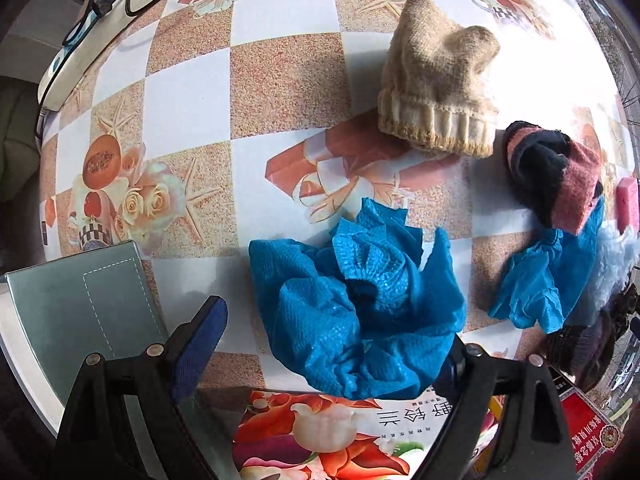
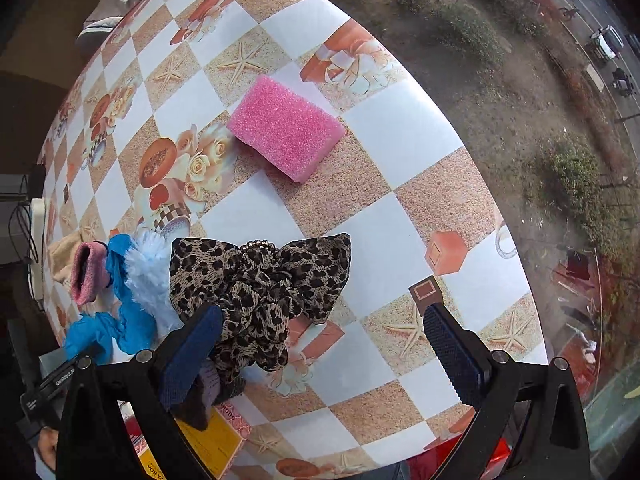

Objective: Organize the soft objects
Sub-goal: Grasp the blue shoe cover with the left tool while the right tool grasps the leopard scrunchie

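Observation:
In the left wrist view my left gripper [image 1: 332,344] is open, its jaws on either side of a crumpled blue cloth [image 1: 356,304]. Beyond lie a beige knit hat [image 1: 436,88], a pink-and-black sock [image 1: 556,176] and a second blue cloth [image 1: 536,284]. In the right wrist view my right gripper [image 2: 320,348] is open and empty over the table; a leopard-print scrunchie bow [image 2: 260,284] lies by its left finger [image 2: 192,356]. A pink sponge [image 2: 286,128] sits farther off. A pale blue fluffy item [image 2: 150,276], the blue cloth [image 2: 116,320] and the sock [image 2: 90,272] lie to the left.
The table wears a checkered cloth [image 2: 396,128] with starfish prints; its right edge drops off by a window. A grey box [image 1: 84,304] and a flowered box [image 1: 340,436] sit at the near edge. A white power strip [image 1: 80,44] with cables lies far left.

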`<state>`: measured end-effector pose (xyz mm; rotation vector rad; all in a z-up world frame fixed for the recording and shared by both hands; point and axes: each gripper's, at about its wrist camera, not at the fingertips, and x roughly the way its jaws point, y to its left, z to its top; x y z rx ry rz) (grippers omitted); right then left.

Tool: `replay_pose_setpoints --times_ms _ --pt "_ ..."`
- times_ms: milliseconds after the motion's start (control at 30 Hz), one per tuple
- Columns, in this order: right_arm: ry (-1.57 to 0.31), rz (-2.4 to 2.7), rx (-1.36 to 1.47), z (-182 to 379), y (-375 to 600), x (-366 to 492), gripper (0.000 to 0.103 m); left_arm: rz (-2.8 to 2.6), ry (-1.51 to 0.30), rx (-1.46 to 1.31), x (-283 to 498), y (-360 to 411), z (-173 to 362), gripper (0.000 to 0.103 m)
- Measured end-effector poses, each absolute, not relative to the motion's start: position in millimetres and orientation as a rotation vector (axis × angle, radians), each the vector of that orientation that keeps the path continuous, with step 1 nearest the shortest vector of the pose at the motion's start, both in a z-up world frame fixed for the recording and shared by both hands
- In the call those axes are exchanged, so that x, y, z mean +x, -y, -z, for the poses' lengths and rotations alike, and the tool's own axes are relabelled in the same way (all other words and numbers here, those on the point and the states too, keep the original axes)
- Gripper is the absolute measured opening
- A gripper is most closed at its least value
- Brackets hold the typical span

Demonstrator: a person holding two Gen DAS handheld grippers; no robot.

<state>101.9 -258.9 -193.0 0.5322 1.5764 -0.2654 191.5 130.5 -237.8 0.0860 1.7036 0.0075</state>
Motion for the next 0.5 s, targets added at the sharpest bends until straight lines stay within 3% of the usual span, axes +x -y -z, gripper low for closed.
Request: replay_pose_setpoints --times_ms 200,267,500 --pt "-1.596 0.15 0.381 203 228 116 0.101 -0.016 -1.724 0.078 194 -122 250 0.092" --pt "-1.611 0.165 0.458 218 235 118 0.101 -0.022 -1.719 0.062 201 -124 254 0.102" --pt "-1.622 0.215 0.586 240 260 117 0.102 -0.032 -1.732 0.032 194 -129 260 0.103"
